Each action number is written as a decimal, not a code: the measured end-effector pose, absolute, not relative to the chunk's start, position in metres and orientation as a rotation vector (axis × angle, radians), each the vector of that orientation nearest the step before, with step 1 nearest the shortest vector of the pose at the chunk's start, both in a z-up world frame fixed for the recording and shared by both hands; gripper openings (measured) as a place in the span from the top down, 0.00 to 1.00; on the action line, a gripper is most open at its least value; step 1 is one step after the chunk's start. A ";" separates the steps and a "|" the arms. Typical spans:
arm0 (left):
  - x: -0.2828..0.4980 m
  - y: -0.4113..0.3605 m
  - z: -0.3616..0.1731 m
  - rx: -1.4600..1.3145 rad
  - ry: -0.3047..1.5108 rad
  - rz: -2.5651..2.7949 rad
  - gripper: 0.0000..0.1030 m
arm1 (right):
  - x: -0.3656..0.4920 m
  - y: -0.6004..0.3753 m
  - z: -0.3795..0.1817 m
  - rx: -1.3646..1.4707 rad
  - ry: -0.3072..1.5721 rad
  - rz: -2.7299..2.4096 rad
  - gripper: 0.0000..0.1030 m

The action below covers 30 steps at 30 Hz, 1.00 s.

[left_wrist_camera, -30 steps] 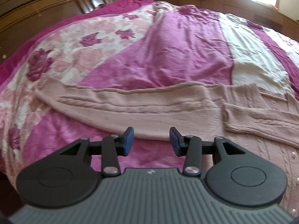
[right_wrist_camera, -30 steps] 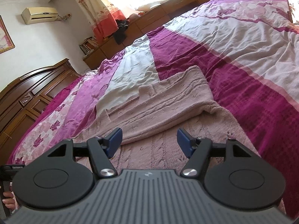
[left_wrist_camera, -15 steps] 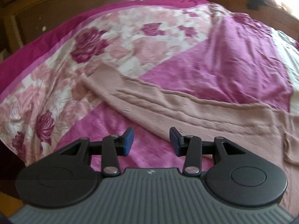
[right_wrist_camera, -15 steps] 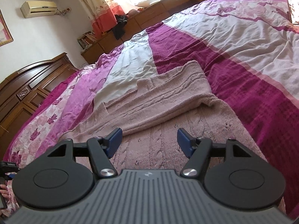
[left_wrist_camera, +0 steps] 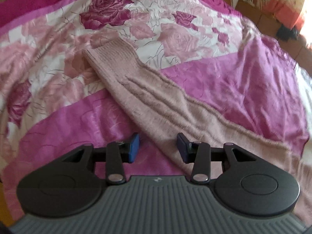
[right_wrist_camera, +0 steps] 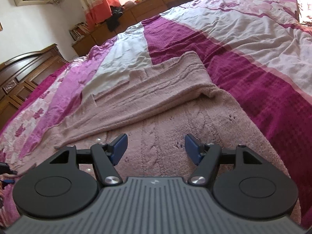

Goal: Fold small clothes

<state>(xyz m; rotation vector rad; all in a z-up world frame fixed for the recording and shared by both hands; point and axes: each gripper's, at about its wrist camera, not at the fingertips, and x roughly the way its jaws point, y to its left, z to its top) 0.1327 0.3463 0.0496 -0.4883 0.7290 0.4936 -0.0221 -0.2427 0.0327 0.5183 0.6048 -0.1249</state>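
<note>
left hand-held gripper [left_wrist_camera: 158,148] wide over sleeve cuff [left_wrist_camera: 111,56]; right hand-held gripper [right_wrist_camera: 156,148] wide over folded sweater body [right_wrist_camera: 156,97].

A fuzzy pink knit sweater [right_wrist_camera: 175,120] lies partly folded, one sleeve [left_wrist_camera: 148,97] stretched out flat.

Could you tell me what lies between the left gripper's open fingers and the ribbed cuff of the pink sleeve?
In the left wrist view, only the sleeve itself runs from the left gripper to its cuff.

Left gripper [left_wrist_camera: 158,148] leftward (toward sleeve cuff [left_wrist_camera: 111,55])
</note>
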 end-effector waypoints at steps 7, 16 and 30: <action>0.150 0.349 0.044 -0.499 0.711 0.506 0.57 | -0.015 -0.232 0.027 0.449 0.609 -0.142 0.26; 0.160 0.341 0.041 -0.393 0.712 0.519 0.57 | -0.012 -0.230 0.027 0.429 0.613 -0.141 0.23; 0.151 0.326 0.054 -0.290 0.632 0.480 0.91 | -0.013 -0.228 0.029 0.433 0.612 -0.139 0.23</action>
